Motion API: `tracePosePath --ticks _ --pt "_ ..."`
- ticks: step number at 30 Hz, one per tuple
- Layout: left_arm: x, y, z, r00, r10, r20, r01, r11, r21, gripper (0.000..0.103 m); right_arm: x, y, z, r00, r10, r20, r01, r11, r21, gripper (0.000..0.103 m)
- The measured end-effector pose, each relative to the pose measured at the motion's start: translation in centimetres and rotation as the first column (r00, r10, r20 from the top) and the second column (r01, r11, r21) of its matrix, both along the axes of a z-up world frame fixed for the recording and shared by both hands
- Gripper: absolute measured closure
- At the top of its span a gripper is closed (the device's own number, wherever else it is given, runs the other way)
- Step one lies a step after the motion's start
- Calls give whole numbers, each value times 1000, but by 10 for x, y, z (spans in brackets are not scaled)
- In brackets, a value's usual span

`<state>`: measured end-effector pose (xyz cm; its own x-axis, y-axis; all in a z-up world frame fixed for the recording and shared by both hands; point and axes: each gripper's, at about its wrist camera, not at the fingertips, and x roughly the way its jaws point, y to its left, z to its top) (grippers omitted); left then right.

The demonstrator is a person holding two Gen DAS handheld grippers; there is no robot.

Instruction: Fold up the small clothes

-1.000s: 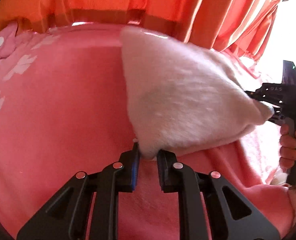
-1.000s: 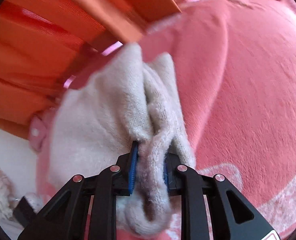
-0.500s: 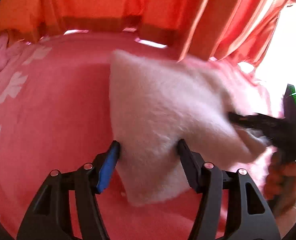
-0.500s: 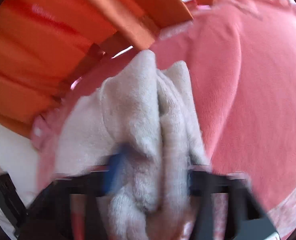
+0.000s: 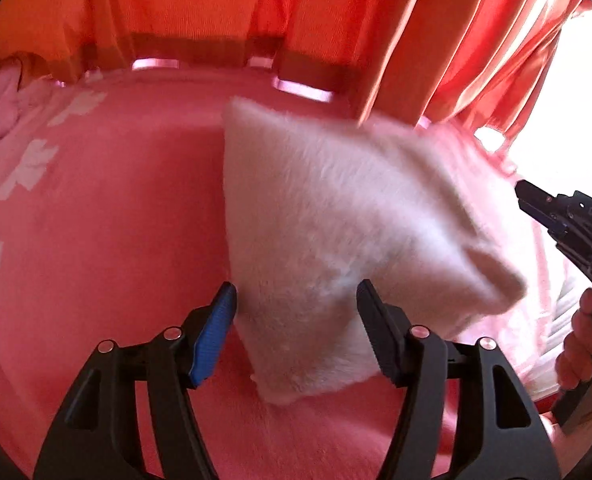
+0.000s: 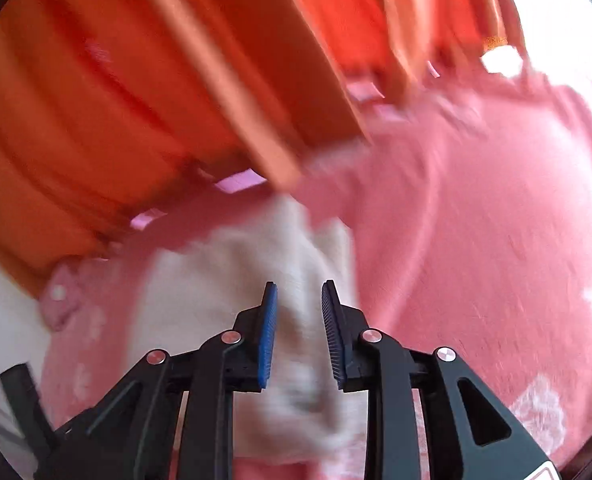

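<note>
The fold is down and both hands are letting go, so the thing to get right here, as I read it, is a clean release: lift straight away from the cloth so no fuzzy edge snags on a pad and drags the fold open again, then check the corners line up before pressing anything flat. The fluffy cream garment (image 5: pixel 336 220) sits in the middle of the left wrist frame, folded into a rough triangle on the pink blanket (image 5: pixel 108 248) that covers the bed, its point aimed down toward the lower centre of the picture. The left tongs (image 5: pixel 296 300) stand well apart, jaws having just been opening, and that lower tip of the garment lies between them; the blue pad (image 5: pixel 212 336) at lower left shows a sliver of blanket between itself and the cloth edge, so I call it released, not pinched. Over in the right wrist frame, which is smeared with motion blur, the right tongs (image 6: pixel 298 320) are only narrowly parted, jaws having just been opening a touch, and the cream fabric shows in the gap behind them rather than bunched between the pads, so it looks let go, though the blur makes me cautious. At the right edge of the left wrist frame that same right tool appears apart from the garment's corner, with a hand (image 5: pixel 584 340) gripping its handle. Orange curtains (image 5: pixel 256 12) fill the top of both frames.
</note>
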<state>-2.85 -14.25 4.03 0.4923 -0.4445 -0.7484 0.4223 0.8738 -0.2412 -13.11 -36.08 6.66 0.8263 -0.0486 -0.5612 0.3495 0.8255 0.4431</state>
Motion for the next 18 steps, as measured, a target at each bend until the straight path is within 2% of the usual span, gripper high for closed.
tracePosePath --ticks 1,3,4,5,6,7,8,10,11,14,16,18 --pt "-2 4 8 1000 7 24 -7 1000 -14 43 4 13 4 999 48 4 -48 999 -19 79" --pt "0 8 13 998 34 48 -34 999 -14 43 25 41 -12 978 184 -96 -189 981 -37 79" --pt "4 8 9 998 38 42 -38 999 8 43 40 53 -33 946 248 -208 -258 966 -19 79" --pt "9 5 1 999 39 23 -40 998 49 42 57 66 -70 880 298 -370 -315 949 16 81" --pt "15 2 -13 999 37 -15 -36 996 83 40 61 72 -82 859 289 -423 -324 946 -11 87" --pt "18 2 -22 998 36 -50 -32 996 78 40 59 79 -75 867 273 -416 -330 941 -70 85" --pt "19 3 -25 997 48 -65 -44 997 61 39 54 80 -60 885 275 -376 -328 941 -85 83" --pt "17 1 -21 998 46 -43 -43 996 80 39 40 73 -44 922 293 -253 -303 953 -4 83" --pt "16 -2 -18 999 41 -23 -38 994 99 39 40 72 -49 920 299 -254 -305 952 17 83" --pt "16 -4 -18 999 36 -37 -33 995 95 39 52 77 -90 865 276 -418 -324 945 -47 87" --pt "15 -4 -18 998 40 -43 -35 995 94 39 50 75 -82 877 280 -391 -321 946 -42 85" --pt "14 -3 -17 999 39 -29 -36 994 104 39 38 62 -58 927 253 -277 -274 961 -36 80"
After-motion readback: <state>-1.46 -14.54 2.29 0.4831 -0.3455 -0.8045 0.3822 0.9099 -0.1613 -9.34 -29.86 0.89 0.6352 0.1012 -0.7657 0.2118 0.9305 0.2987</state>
